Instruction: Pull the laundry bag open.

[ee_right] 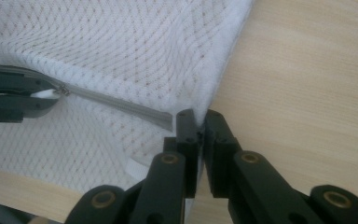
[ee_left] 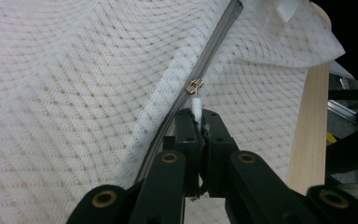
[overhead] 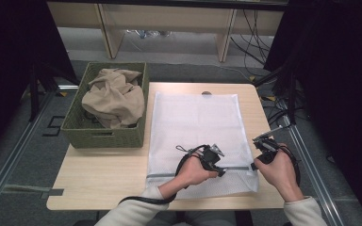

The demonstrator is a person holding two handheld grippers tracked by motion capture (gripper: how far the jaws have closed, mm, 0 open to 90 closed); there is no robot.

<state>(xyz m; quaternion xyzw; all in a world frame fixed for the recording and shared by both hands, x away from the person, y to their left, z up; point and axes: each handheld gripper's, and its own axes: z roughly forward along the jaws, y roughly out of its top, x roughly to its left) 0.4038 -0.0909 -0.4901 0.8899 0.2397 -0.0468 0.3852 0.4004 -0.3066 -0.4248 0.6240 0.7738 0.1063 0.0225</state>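
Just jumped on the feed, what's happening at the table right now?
A person is working the zipper of a white mesh laundry bag lying flat on the light wooden table. The left tool is shut on the white zipper pull tab, with the metal slider just beyond it on the grey zipper. The right tool pinches the bag's edge at the zipper's end. A beige cloth sits in the green woven basket beside the bag.

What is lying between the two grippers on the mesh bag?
A closed stretch of grey zipper runs from the left gripper to the right gripper, on the mesh bag; the right gripper view shows it.
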